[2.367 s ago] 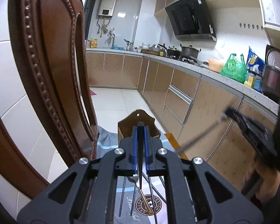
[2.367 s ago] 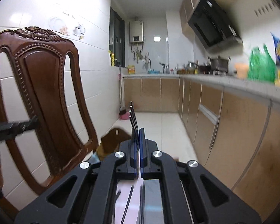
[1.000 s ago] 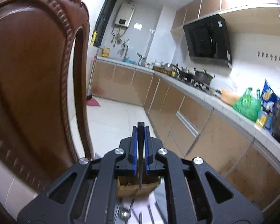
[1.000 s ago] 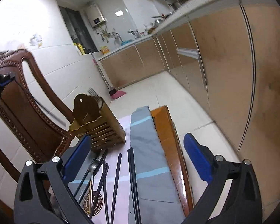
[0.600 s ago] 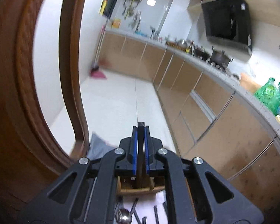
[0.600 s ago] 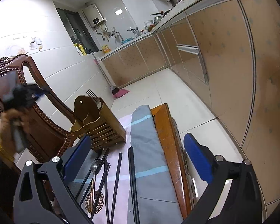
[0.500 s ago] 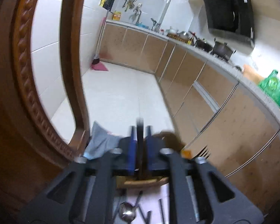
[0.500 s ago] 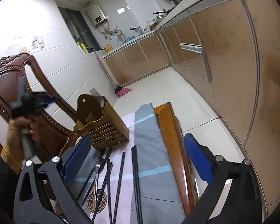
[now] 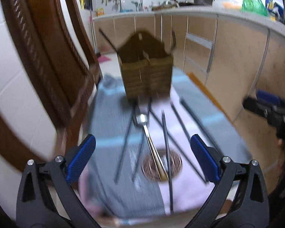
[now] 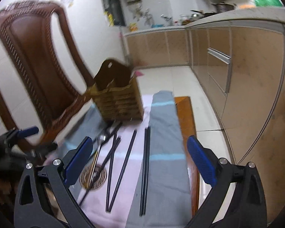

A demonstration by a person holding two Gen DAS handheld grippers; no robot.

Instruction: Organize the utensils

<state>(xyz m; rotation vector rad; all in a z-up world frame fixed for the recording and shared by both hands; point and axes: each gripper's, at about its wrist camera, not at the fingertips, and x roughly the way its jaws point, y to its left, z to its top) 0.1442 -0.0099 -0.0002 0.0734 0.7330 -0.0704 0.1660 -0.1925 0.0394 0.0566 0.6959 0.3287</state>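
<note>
A brown wooden utensil holder (image 9: pixel 146 72) (image 10: pixel 117 98) stands at the far end of a grey and pink cloth (image 9: pixel 114 117). A black chopstick (image 9: pixel 106 39) sticks out of its left side. In front of it lie a gold-handled spoon (image 9: pixel 142 119) (image 10: pixel 99 142) and several black chopsticks (image 9: pixel 166 133) (image 10: pixel 146 161). My left gripper (image 9: pixel 142 146) hovers low over the spoon and chopsticks, its jaws opening wide with nothing between them. My right gripper (image 10: pixel 139 144) is open above the chopsticks, holding nothing. One blue finger (image 10: pixel 28 131) of the left gripper shows at the left edge of the right wrist view.
A carved wooden chair back (image 9: pixel 47 57) (image 10: pixel 34 60) rises close on the left of the cloth. The small table's wooden edge (image 10: pixel 186 121) shows on the right, beyond it tiled floor and kitchen cabinets (image 10: pixel 247 76).
The left gripper, shut on a thin chopstick above the holder, has let it go, opened wide and dropped toward the cloth. The right gripper shifted and rolled a little, staying open.
</note>
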